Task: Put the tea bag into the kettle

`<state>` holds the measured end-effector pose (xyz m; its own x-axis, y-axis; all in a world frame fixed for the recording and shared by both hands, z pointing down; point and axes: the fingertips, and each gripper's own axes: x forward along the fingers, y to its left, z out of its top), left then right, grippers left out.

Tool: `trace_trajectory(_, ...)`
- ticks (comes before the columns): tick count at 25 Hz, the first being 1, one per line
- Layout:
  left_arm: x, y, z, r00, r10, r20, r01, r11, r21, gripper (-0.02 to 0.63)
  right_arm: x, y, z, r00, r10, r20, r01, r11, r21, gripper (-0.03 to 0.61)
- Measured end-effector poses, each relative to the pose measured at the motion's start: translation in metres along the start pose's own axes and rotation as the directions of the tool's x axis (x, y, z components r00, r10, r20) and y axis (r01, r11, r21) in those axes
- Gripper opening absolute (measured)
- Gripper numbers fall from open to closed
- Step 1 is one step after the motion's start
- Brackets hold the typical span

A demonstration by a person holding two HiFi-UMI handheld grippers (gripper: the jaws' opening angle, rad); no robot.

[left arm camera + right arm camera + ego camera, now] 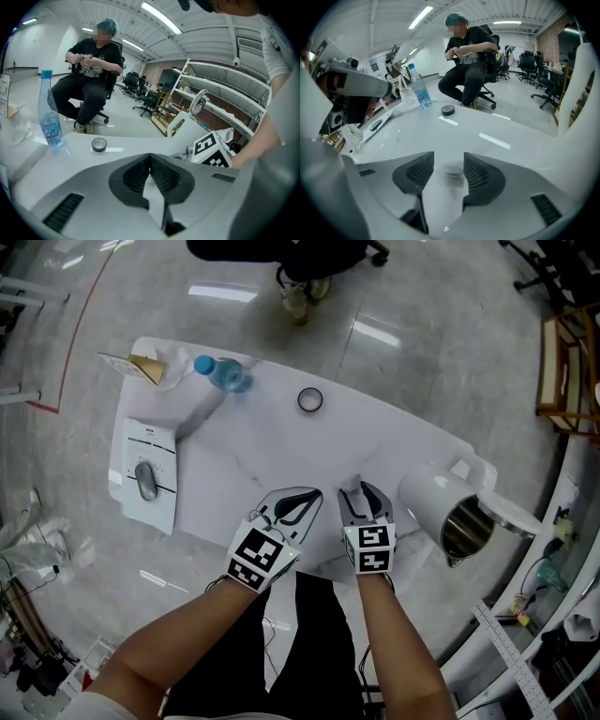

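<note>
The white kettle [433,495] stands tilted at the table's right end, its open mouth [467,529] facing the near right; the left gripper view shows the kettle [183,127] too. My right gripper [364,491] is just left of it, low over the table, jaws open. Between its pads [476,174] a small pale blur [453,174] lies on the tabletop, too faint to tell if it is the tea bag. My left gripper [307,495] hangs beside the right one, shut, fingertips touching with nothing between them [150,159].
A blue-capped water bottle [223,373] lies at the far left beside a paper box [141,366]. A dark ring [310,399] sits at the far middle, a white scale [143,472] at the left edge. A seated person [468,51] is beyond the table.
</note>
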<state>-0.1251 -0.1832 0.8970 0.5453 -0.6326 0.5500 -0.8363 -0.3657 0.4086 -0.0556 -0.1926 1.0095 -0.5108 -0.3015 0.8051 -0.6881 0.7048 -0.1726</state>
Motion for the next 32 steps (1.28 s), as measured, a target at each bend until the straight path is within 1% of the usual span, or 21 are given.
trace_trajectory(6, -0.003, -0.001, -0.008, 1.0, -0.001, -0.015, 0.001, 1.0, 0.006, 0.009, 0.013, -0.005, -0.016, 0.999, -0.036, -0.037, 0.035, 0.999, -0.025, 0.195)
trace_trajectory(9, -0.005, 0.002, -0.011, 1.0, 0.008, -0.022, -0.008, 1.0, 0.011, 0.009, 0.013, -0.005, -0.022, 0.997, -0.049, -0.051, 0.049, 0.999, -0.007, 0.193)
trace_trajectory(10, -0.006, 0.004, -0.011, 1.0, 0.011, -0.023, -0.011, 1.0, 0.011, 0.009, 0.013, -0.004, -0.024, 0.997, -0.053, -0.058, 0.053, 0.999, -0.003, 0.165)
trace_trajectory(11, -0.007, 0.005, -0.011, 1.0, 0.014, -0.023, -0.014, 1.0, 0.011, 0.009, 0.012, -0.004, -0.024, 0.996, -0.059, -0.062, 0.059, 0.998, -0.01, 0.062)
trace_trajectory(12, -0.007, 0.006, -0.011, 1.0, 0.014, -0.024, -0.014, 1.0, 0.011, 0.009, 0.011, -0.002, -0.022, 0.996, -0.064, -0.063, 0.063, 0.998, -0.024, 0.009)
trace_trajectory(15, -0.006, 0.007, -0.011, 1.0, 0.009, -0.025, -0.008, 1.0, 0.025, 0.009, 0.009, 0.001, -0.015, 0.996, -0.065, -0.057, 0.062, 0.997, -0.047, 0.009)
trace_trajectory(17, -0.007, 0.009, -0.011, 1.0, 0.012, -0.027, -0.011, 0.999, 0.03, 0.009, 0.006, 0.0, -0.012, 0.996, -0.073, -0.045, 0.072, 0.997, -0.029, 0.009)
trace_trajectory(22, -0.013, 0.002, -0.001, 1.0, 0.007, -0.021, -0.007, 1.0, 0.011, 0.009, -0.015, 0.004, 0.001, 0.997, -0.077, -0.009, 0.077, 0.997, -0.011, 0.009)
trace_trajectory(27, -0.022, -0.019, 0.022, 1.0, -0.023, -0.01, 0.023, 1.0, 0.004, 0.009, -0.047, 0.001, 0.014, 0.995, -0.101, 0.025, 0.1, 0.995, 0.015, 0.009)
trace_trajectory(32, -0.041, -0.042, 0.05, 0.999, -0.034, 0.004, 0.034, 0.999, 0.028, 0.009, -0.088, 0.008, 0.036, 0.992, -0.11, 0.065, 0.105, 0.992, 0.074, 0.009)
